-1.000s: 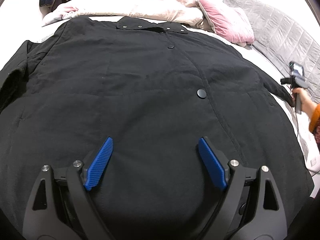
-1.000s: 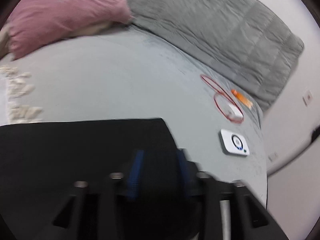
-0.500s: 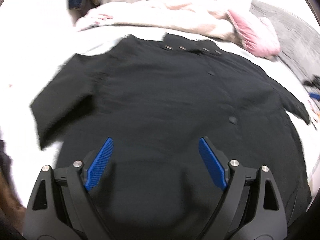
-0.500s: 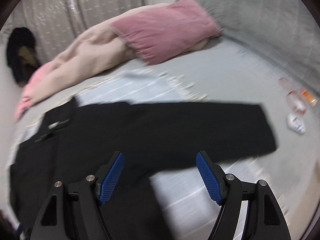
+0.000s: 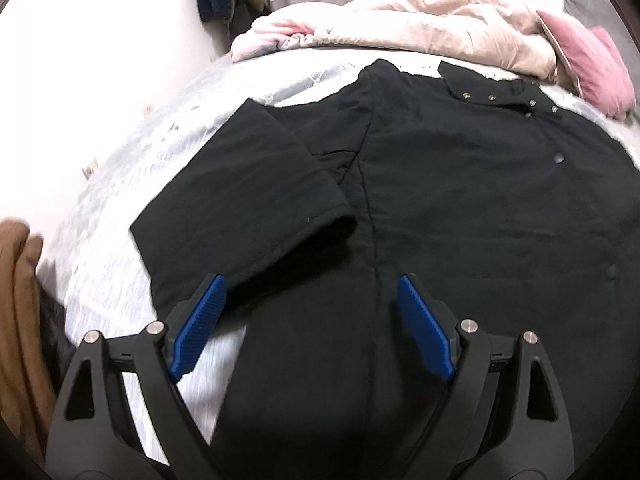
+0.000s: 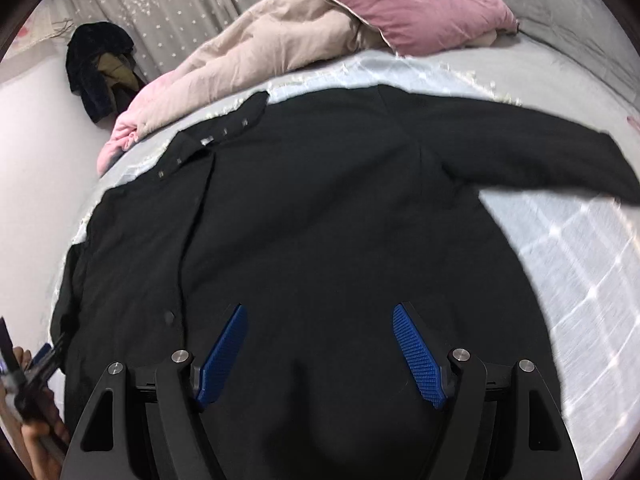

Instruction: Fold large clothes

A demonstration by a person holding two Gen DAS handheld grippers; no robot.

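A large black coat [image 5: 460,208] lies front up on the bed, collar with metal snaps [image 5: 490,97] at the far end. Its left sleeve [image 5: 248,200] lies bent at the coat's left side. In the right wrist view the coat [image 6: 320,220] fills the middle and its right sleeve [image 6: 540,152] stretches out to the right over the sheet. My left gripper [image 5: 310,328] is open and empty above the coat's lower left, by the sleeve cuff. My right gripper [image 6: 320,348] is open and empty above the coat's lower middle.
A pale grey bedsheet [image 5: 120,184] covers the bed. A beige-pink duvet [image 5: 420,28] and a pink pillow [image 6: 416,4] lie beyond the collar. Dark clothes [image 6: 98,64] hang by the curtain. Brown fabric [image 5: 20,320] sits at the left edge.
My right gripper has let go of the sleeve end and swung left over the coat body. My left gripper has moved left and back; the left sleeve now shows.
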